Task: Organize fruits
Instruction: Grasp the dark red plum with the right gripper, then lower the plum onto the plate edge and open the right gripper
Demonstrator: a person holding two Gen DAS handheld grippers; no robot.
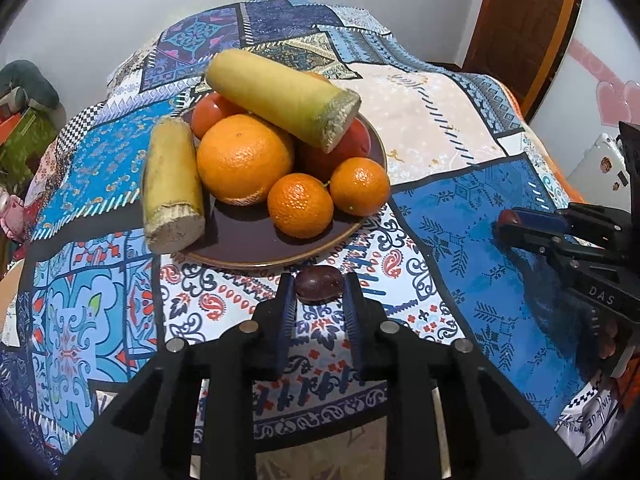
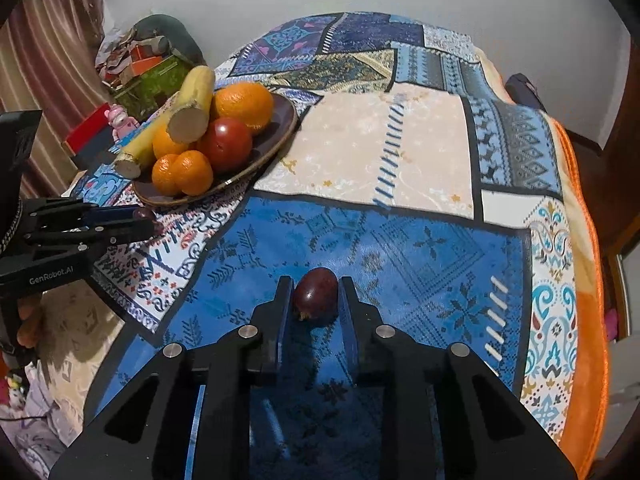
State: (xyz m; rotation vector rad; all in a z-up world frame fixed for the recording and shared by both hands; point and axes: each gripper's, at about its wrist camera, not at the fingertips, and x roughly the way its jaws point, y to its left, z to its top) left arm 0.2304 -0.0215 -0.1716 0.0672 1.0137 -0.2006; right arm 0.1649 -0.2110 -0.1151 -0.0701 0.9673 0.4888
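Note:
A brown plate (image 1: 256, 240) holds a big orange (image 1: 244, 158), two small oranges (image 1: 300, 204), red tomatoes (image 1: 210, 114) and two yellow cane pieces (image 1: 280, 96). My left gripper (image 1: 320, 280) is shut on a small dark purple fruit (image 1: 320, 289) on the cloth just in front of the plate's near rim. My right gripper (image 2: 316, 284) is shut on a second dark purple fruit (image 2: 316, 300) resting on the blue patch of cloth. In the right wrist view the left gripper (image 2: 148, 220) shows at the left beside the plate (image 2: 276, 136).
A patchwork cloth (image 2: 400, 152) covers the table, with an orange edge (image 2: 588, 280) at the right. Boxes and toys (image 2: 140, 68) are piled beyond the table's far left. A wooden door (image 1: 520, 32) stands at the back right.

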